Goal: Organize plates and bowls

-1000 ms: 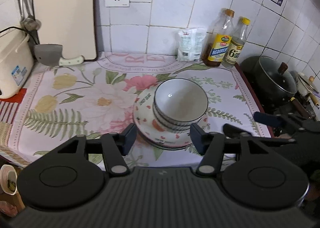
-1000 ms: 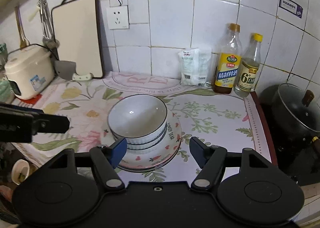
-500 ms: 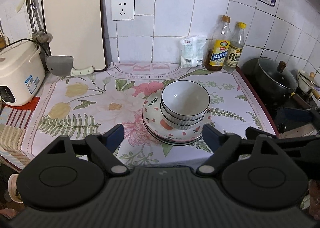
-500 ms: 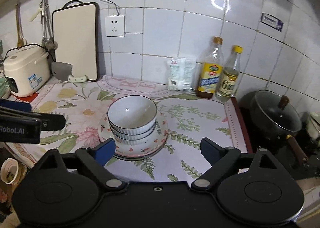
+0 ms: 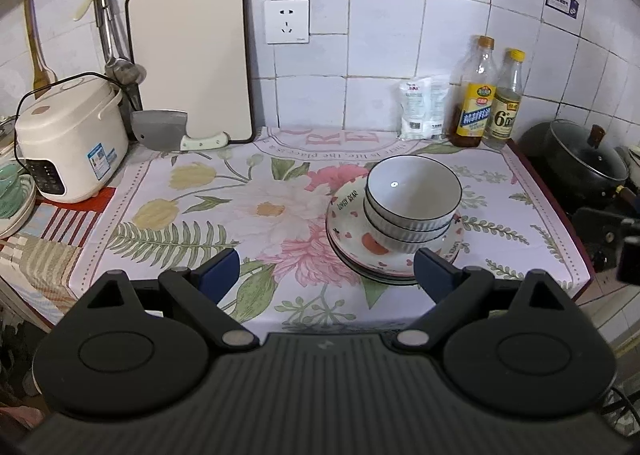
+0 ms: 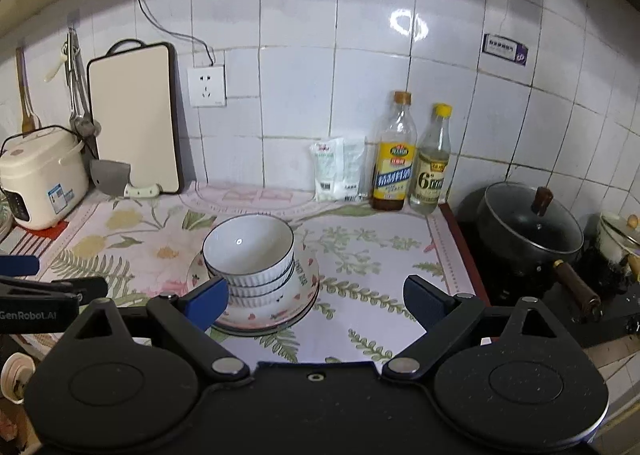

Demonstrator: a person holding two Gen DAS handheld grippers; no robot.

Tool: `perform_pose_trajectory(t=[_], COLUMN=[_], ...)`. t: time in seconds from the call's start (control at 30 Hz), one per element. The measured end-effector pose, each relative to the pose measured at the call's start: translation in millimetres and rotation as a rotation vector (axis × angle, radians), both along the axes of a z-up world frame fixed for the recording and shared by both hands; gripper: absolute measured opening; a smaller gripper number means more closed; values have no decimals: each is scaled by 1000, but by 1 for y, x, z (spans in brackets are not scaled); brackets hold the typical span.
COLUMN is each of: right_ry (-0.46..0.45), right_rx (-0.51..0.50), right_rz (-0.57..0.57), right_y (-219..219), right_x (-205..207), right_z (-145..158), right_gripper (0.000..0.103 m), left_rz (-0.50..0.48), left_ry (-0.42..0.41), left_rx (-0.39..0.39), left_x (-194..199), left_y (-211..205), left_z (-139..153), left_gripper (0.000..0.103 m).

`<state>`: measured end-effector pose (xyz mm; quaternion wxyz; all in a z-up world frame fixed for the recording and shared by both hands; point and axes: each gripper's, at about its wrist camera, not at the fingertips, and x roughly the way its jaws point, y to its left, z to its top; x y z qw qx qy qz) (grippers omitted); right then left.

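bowls (image 5: 414, 191) stacked on plates (image 5: 352, 239), bottles (image 5: 474, 111) behind, cooker (image 5: 68, 139) far left.

— How's my left gripper (image 5: 326, 269)?

— Spread wide, nothing between the blue pads (image 5: 218, 270). It sits level, facing straight ahead, low in its own view.

— And my right gripper (image 6: 316, 301)?

— Same: fingers far apart, holding nothing, level and facing forward.

— Do I see one from the other?

— Yes. The left gripper (image 6: 38, 295) shows at the left edge of the right wrist view, beside the right one. At the right edge of the left wrist view a dark part pokes in, too cropped to read.
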<state>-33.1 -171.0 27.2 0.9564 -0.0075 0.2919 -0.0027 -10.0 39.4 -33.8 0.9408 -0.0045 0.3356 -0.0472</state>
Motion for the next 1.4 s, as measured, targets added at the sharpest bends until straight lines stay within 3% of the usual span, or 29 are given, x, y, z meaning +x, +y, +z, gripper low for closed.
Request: perform_pose_trajectory(t=[0.23, 0.53, 0.63, 1.1, 1.4], right_ry=[-14, 72, 90, -8, -3], right_rx=[-12, -82, -49, -13, 3], right_rz=[-42, -38, -44, -84, -90], right_y=[-5, 9, 9, 3, 2], right_x=[-3, -5, -8, -22, -22], right_z=[-7, -24, -26, -18, -16], right_gripper=[96, 97, 99, 100, 100], left_rz=[6, 7, 4, 6, 13], left_ry=[2, 53, 74, 69, 57], left_rx=[-1, 11, 20, 75, 84], left_x=[-1, 0, 2, -8, -13], left_y=[1, 1, -1, -6, -5], left_z=[0, 0, -1, 1, 2], left_gripper=[95, 95, 95, 95, 95])
